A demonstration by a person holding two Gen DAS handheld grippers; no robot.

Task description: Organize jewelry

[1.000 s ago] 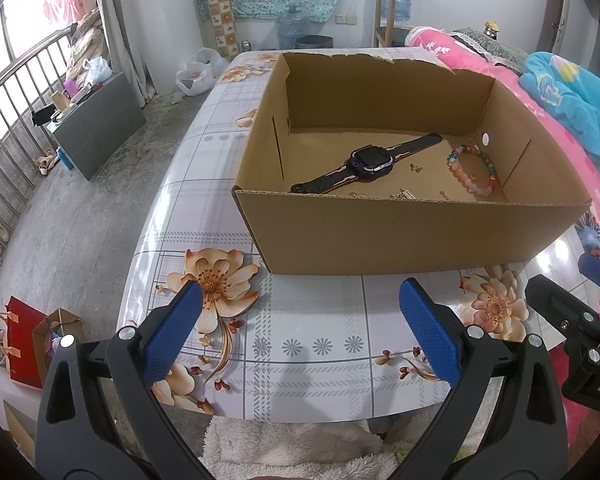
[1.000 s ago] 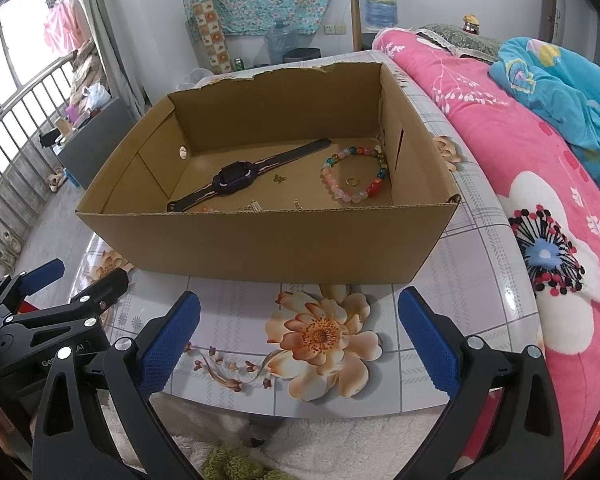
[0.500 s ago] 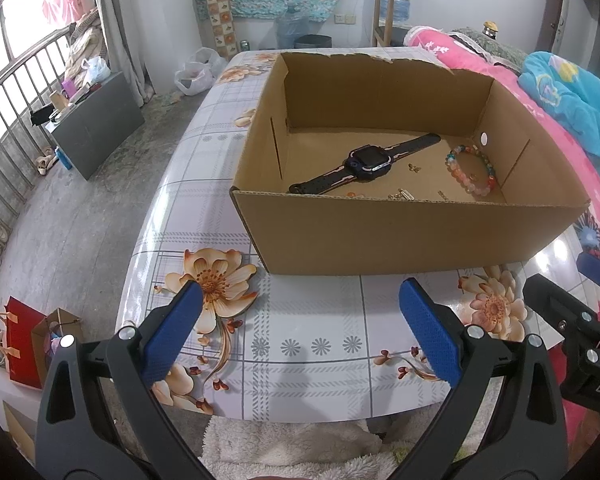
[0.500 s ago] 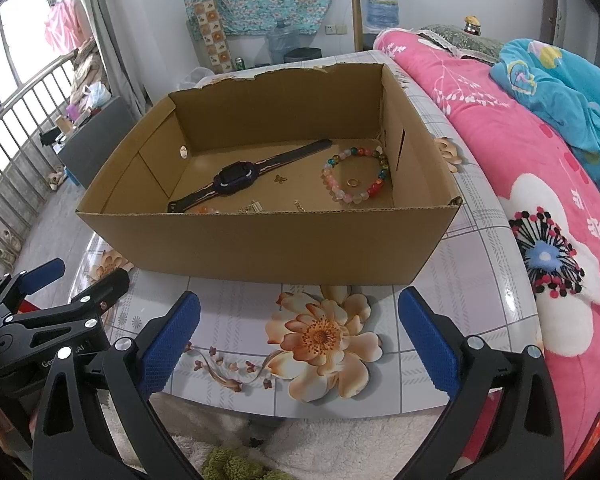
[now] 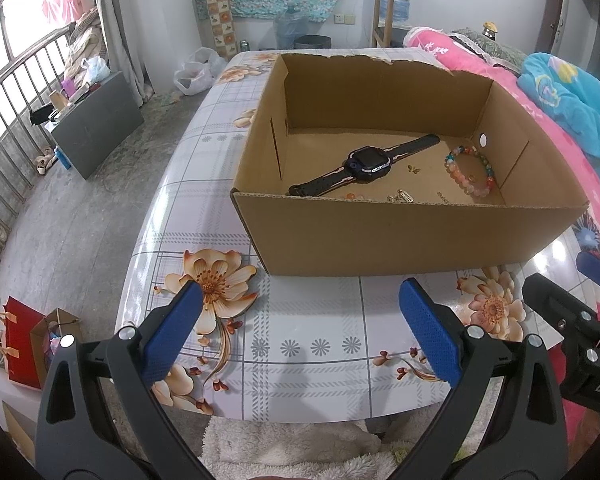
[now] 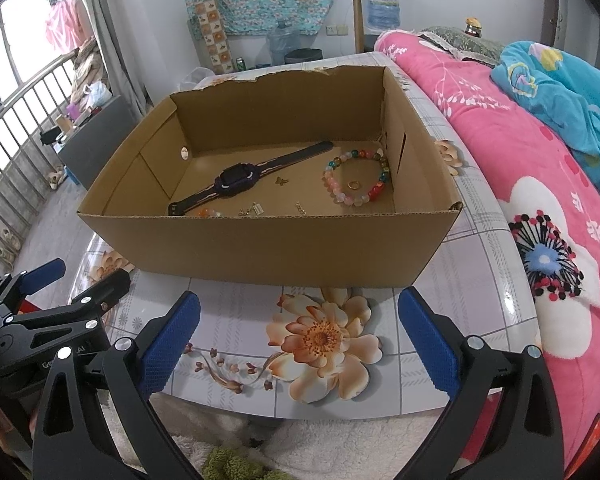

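Cardboard box holds watch, bead bracelet, small ring; both tongs gape empty.

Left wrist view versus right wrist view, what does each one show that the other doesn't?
Only the left wrist view shows the red gift bag on the floor. Only the right wrist view shows the small gold ring clearly, lying inside the beaded bracelet, plus the quilt's big black-and-red flower print. Both show the cardboard box holding the black smartwatch, and open, empty jaws.
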